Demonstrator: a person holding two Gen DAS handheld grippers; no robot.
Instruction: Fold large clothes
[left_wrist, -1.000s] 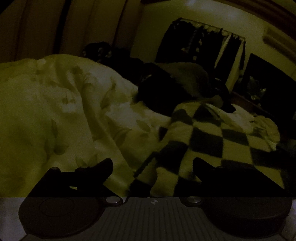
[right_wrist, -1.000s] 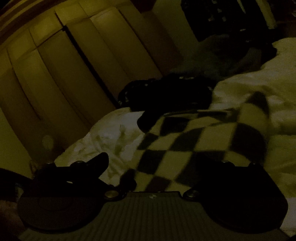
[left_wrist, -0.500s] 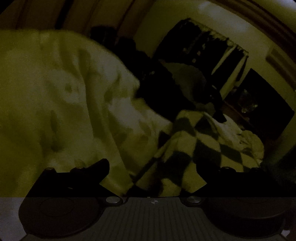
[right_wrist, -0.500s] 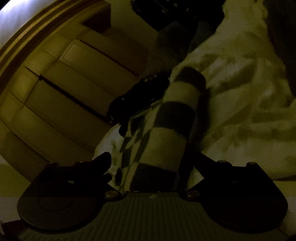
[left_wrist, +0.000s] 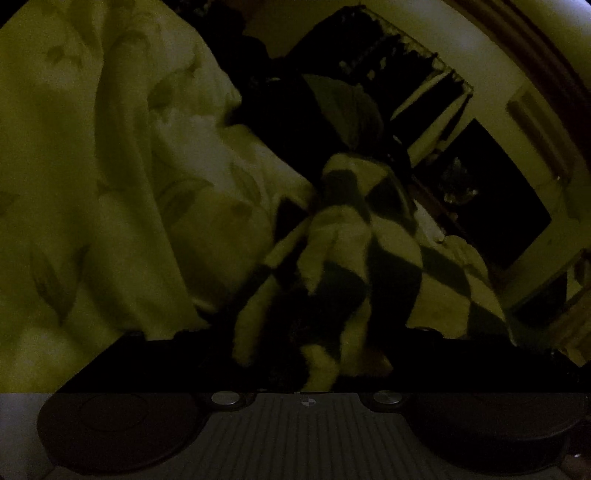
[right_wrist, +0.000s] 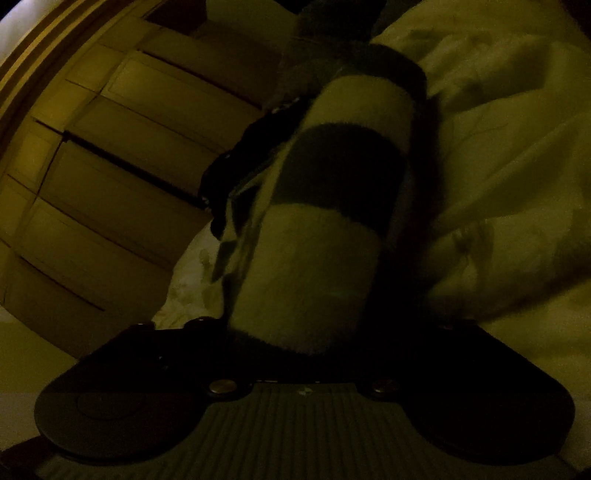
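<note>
Left gripper (left_wrist: 310, 354): grey ribbed plate along the lower edge, with a small round cross-mark at its centre top; 2 silver screws flank the mark; 2 large dark round discs sit at either side; above them, black angular fingers (left_wrist: 122, 362), their tips lost in the dim light. Right gripper (right_wrist: 295, 343): same build, with a grey ribbed plate, 2 silver screws, 2 dark discs and black fingers (right_wrist: 136, 354).

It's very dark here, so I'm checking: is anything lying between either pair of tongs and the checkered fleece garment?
Nothing visible does. The dark-and-pale checkered fleece garment already runs between the right tongs, whose jaws are closing, and bunches into the left tongs; whether those grip is too dark to tell.
</note>
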